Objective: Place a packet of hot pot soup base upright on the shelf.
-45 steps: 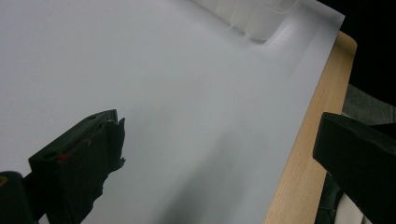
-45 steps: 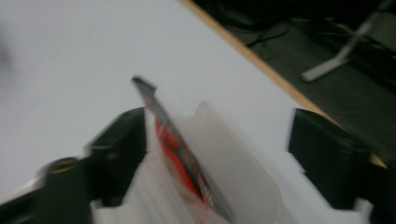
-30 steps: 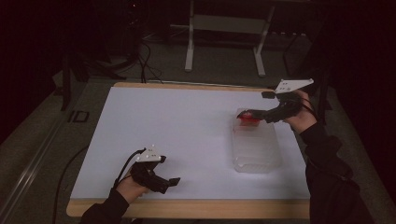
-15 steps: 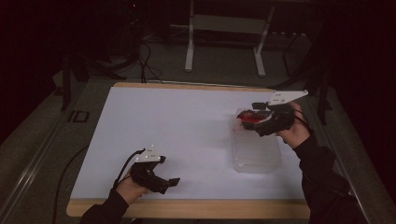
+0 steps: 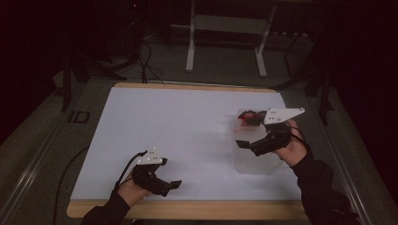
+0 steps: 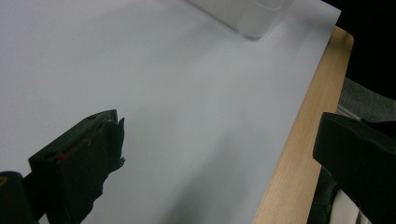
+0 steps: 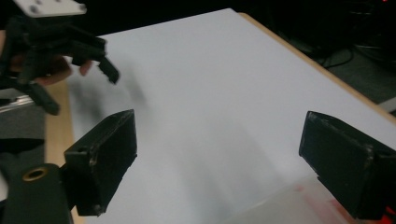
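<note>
Above the clear container [image 5: 256, 157], the right hand-held gripper [image 5: 244, 144] hovers with jaws spread, empty; left hand-held gripper [image 5: 174, 185] likewise released on the table [image 5: 187, 122].

The white-covered wooden counter [image 5: 187, 126] lies bare across its middle and far left, leaving wide room to pass between the two tools. The clear rectangular plastic box [image 5: 256, 161] stands near the right edge as the only obstacle, with the right tool [image 5: 244, 145] over it. The left tool [image 5: 171, 186] sits at the near edge, well apart from the box.
</note>
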A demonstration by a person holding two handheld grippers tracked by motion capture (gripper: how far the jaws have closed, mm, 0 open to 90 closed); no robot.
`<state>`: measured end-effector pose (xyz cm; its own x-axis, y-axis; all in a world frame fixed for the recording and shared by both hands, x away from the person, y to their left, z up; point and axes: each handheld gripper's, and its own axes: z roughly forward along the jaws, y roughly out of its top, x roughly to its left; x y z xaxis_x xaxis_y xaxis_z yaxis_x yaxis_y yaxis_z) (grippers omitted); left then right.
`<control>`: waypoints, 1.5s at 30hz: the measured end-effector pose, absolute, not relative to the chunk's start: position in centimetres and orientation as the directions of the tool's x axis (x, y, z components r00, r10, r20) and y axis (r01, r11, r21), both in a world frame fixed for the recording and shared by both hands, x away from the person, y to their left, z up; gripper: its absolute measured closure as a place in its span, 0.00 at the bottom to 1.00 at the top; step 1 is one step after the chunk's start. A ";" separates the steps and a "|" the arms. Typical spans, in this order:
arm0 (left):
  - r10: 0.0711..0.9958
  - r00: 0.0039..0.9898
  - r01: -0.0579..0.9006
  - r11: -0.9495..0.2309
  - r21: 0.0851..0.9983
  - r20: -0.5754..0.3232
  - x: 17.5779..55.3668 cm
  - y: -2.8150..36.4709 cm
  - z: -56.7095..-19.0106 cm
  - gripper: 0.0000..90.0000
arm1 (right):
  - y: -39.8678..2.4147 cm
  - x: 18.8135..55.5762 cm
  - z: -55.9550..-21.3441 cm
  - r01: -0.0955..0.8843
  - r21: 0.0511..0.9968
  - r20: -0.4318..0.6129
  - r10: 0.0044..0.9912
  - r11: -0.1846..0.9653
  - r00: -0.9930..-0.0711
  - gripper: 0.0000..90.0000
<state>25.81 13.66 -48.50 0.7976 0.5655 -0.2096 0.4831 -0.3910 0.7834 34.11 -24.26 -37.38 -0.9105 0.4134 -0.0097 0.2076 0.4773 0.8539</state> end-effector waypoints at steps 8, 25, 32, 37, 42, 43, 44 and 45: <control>0.564 0.800 0.480 -0.392 0.785 -0.207 25.7 13.6 -48.5 0.01 | -23.5 32.3 -38.6 0.222 0.852 0.014 0.404 0.474 -0.915 0.14; 0.558 0.806 0.472 -0.401 0.785 -0.200 25.5 13.4 -48.5 0.01 | -22.1 28.4 -41.9 0.218 0.840 0.011 0.386 0.498 -0.923 0.14; 0.555 0.807 0.471 -0.401 0.786 -0.200 25.4 13.4 -48.5 0.01 | -22.2 27.4 -42.9 0.227 0.845 0.024 0.390 0.484 -0.920 0.14; 0.554 0.809 0.470 -0.404 0.785 -0.199 25.4 13.4 -48.5 0.01 | -22.5 26.9 -42.8 0.219 0.851 0.018 0.391 0.477 -0.920 0.14; 0.552 0.809 0.469 -0.403 0.785 -0.200 25.4 13.4 -48.5 0.01 | -23.1 25.9 -43.5 0.224 0.857 0.026 0.396 0.464 -0.918 0.14; 0.552 0.810 0.469 -0.404 0.785 -0.199 25.4 13.4 -48.5 0.01 | -23.1 25.7 -43.7 0.224 0.855 0.022 0.398 0.468 -0.917 0.14; 0.552 0.810 0.468 -0.404 0.786 -0.199 25.3 13.4 -48.5 0.01 | -23.2 25.6 -43.9 0.227 0.854 0.025 0.399 0.468 -0.917 0.14; 0.551 0.810 0.469 -0.402 0.786 -0.201 25.3 13.4 -48.5 0.01 | -23.3 25.5 -44.1 0.226 0.852 0.025 0.396 0.471 -0.918 0.14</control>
